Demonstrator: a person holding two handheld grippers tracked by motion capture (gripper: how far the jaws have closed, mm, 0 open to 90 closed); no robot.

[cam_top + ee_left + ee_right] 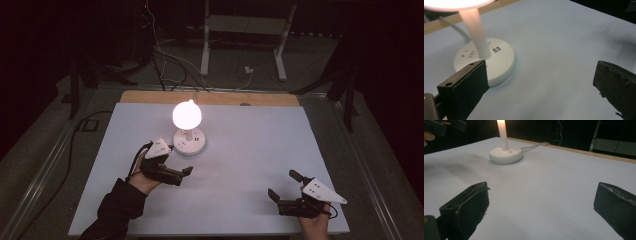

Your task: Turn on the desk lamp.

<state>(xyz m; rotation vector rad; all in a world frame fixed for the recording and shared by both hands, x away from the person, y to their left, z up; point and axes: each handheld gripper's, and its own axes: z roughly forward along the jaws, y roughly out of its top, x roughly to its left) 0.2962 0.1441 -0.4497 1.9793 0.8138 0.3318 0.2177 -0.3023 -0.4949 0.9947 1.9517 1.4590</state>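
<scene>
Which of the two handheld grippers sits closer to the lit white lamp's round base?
The left gripper: it hovers just beside the round white lamp base, while the right gripper sits far off near the table's front right corner.

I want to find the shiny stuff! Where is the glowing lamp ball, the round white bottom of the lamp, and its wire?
lamp ball [187,114], high view, middle of the lit globe.
lamp base [504,63], left gripper view, its flat white top.
wire [534,145], right gripper view, the stretch behind the base.
</scene>
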